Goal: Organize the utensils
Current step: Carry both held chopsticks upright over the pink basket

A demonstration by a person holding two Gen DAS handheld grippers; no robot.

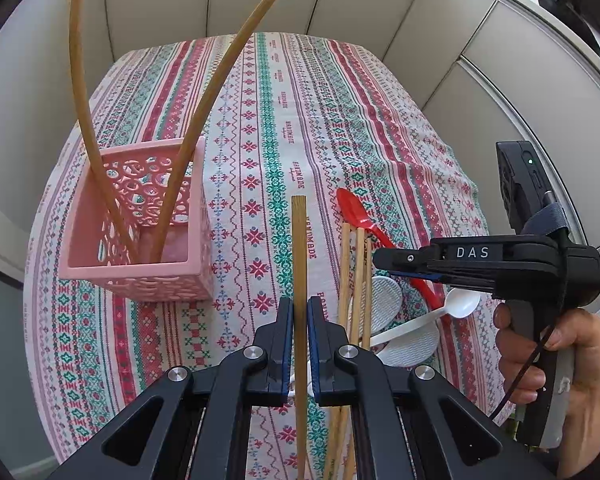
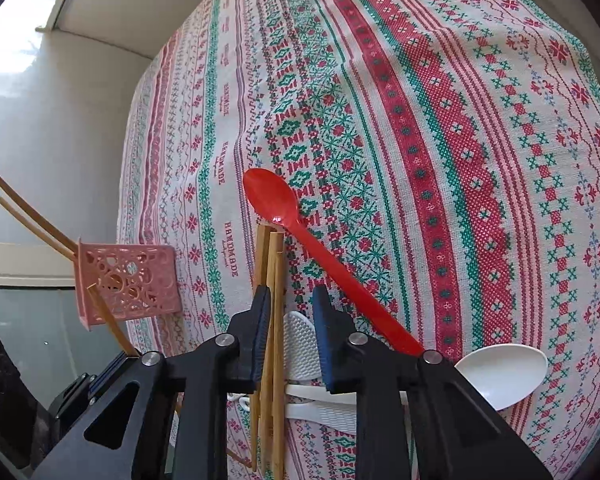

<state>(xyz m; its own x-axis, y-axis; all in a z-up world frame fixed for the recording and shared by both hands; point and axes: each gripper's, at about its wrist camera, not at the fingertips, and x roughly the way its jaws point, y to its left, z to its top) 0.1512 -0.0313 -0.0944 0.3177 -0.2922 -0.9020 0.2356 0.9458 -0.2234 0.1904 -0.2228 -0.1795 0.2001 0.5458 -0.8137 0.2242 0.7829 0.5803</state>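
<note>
My left gripper [image 1: 299, 316] is shut on a wooden chopstick [image 1: 299, 248] and holds it above the cloth, just right of the pink lattice basket [image 1: 140, 256]. Two chopsticks [image 1: 100, 168] stand in that basket. My right gripper [image 2: 290, 312] is open over a bundle of chopsticks [image 2: 270, 292] lying on the cloth; the sticks lie between its fingers. A red spoon [image 2: 276, 200] lies beside the bundle. A white spoon [image 2: 504, 376] and white rice paddles [image 2: 300, 344] lie under and right of the right gripper. The basket also shows in the right wrist view [image 2: 128, 284].
A patterned tablecloth [image 1: 300, 100] covers the table. Grey wall panels [image 1: 160, 0] stand behind it. The table edge drops off left of the basket [image 2: 60, 120].
</note>
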